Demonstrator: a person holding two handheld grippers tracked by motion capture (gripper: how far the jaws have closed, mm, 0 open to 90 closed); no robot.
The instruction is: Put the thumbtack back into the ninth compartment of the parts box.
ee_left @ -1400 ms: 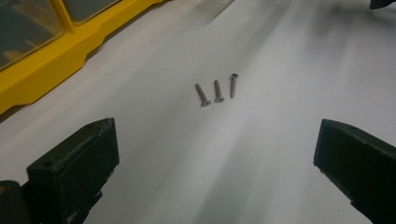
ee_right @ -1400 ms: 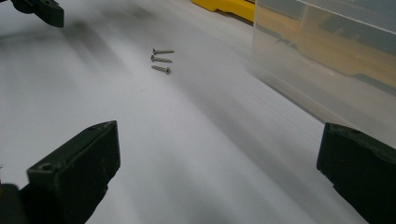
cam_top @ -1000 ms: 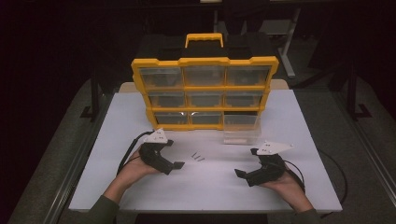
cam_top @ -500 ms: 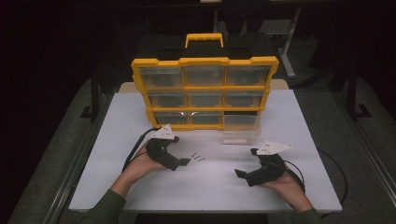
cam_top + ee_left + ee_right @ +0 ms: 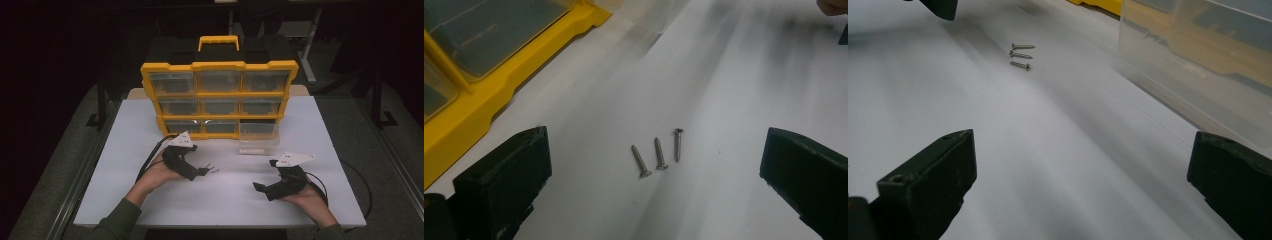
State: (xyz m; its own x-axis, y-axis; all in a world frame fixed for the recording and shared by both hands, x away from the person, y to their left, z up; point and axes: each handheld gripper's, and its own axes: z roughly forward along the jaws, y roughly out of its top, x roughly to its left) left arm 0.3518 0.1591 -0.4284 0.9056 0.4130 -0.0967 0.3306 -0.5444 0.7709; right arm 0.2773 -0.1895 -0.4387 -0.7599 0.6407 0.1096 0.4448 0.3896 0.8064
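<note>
Three small metal screws (image 5: pixel 659 152) lie side by side on the white table, also seen as screws (image 5: pixel 1020 55) and as tiny screws (image 5: pixel 211 168). My left gripper (image 5: pixel 199 173) hovers just left of them, jaws wide open with the screws between and ahead of them. My right gripper (image 5: pixel 260 189) rests open at the front right, empty, pointing toward the screws. A yellow organizer (image 5: pixel 218 97) with several clear drawers stands behind. One clear drawer (image 5: pixel 257 140) has been pulled out and sits on the table in front of its empty slot.
The white tabletop (image 5: pixel 150 120) ends at dark floor on all sides. The organizer's yellow base (image 5: pixel 489 107) is close on the left gripper's left. The clear drawer (image 5: pixel 1198 65) stands near the right gripper's right side. Cables trail from both grippers.
My left gripper has moved right and slightly forward, closing in on the screws. The right gripper has stayed in place.
</note>
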